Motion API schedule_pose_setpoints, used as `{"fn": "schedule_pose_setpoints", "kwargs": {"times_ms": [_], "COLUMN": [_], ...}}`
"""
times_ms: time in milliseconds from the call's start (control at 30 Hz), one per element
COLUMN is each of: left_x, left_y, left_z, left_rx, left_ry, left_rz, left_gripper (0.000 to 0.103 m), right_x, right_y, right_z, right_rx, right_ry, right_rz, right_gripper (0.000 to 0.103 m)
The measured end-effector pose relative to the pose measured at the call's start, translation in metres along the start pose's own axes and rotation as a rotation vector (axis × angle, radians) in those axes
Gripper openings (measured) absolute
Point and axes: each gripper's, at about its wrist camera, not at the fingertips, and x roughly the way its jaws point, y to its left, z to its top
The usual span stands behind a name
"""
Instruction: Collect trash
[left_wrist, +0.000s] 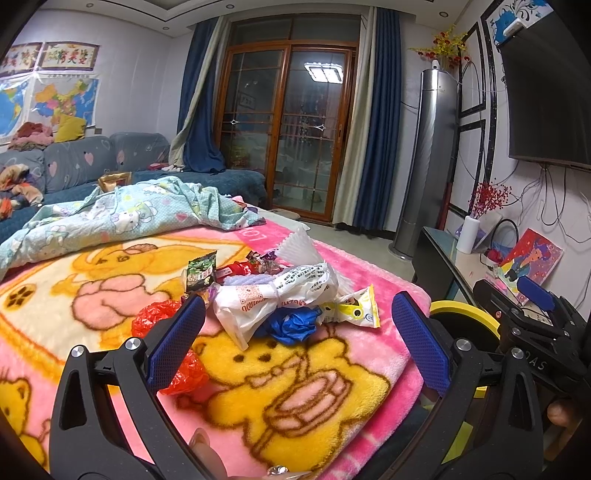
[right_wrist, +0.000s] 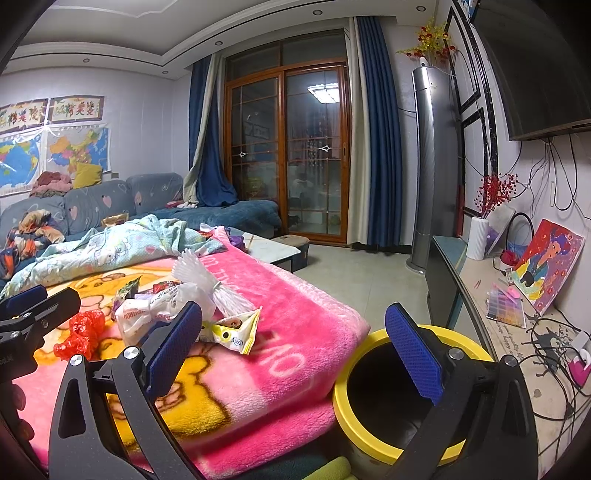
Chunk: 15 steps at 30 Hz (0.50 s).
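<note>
- Left gripper (left_wrist: 298, 332): jaws standing wide apart, nothing between them, hovering over the near edge of the blanket (left_wrist: 332, 417). A fingertip is showing at the bottom of the left view.
- Right gripper (right_wrist: 293, 345): jaws also spread wide and holding nothing, sitting over the gap between the blanket corner and the bin (right_wrist: 341, 410).
- Bin: yellow rim, dark inside, standing on the floor just beside the blanket's right corner, mouth facing up.
- Trash is lying in a loose pile mid-blanket: red bag (left_wrist: 162, 317) nearest the left gripper, blue wad (left_wrist: 291, 325) beside it, white bag (left_wrist: 273, 295) on top, yellow packet (left_wrist: 354, 310) to the right, green packet (left_wrist: 201, 273) and small wrappers behind.
- Judgement: nothing is being carried yet. The red bag or blue wad looks like the easiest first pick for the left gripper; the yellow packet is lying closest to the right one.
- Advice: pinch crumpled bulk, not flat film; come down steeply so the pads are not snagging the plush pile.
- Risk: light wrappers may be slipping out on the way to the bin.
- Surface: pink and yellow bear-print fleece, soft, giving under pressure.
- Farther: a pale blue quilt (left_wrist: 122, 218), sofa (left_wrist: 74, 162), glass doors with blue curtains, tower unit (left_wrist: 428, 155), cluttered TV shelf on the right.
</note>
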Motion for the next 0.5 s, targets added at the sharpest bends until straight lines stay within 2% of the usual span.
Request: {"fn": "schedule_pose_setpoints", "kwargs": {"times_ms": [500], "left_x": [-0.0011], "left_y": [-0.0039], "left_z": [-0.0008], "left_rx": [-0.008], "left_ry": [0.009], "left_rz": [0.01], "left_gripper": [0.093], "right_x": [0.0037], "right_y": [0.007], "right_z": [-0.0049], "right_rx": [-0.008], "right_ry": [0.019], "right_rz": [0.028], "right_gripper": [0.097]}}
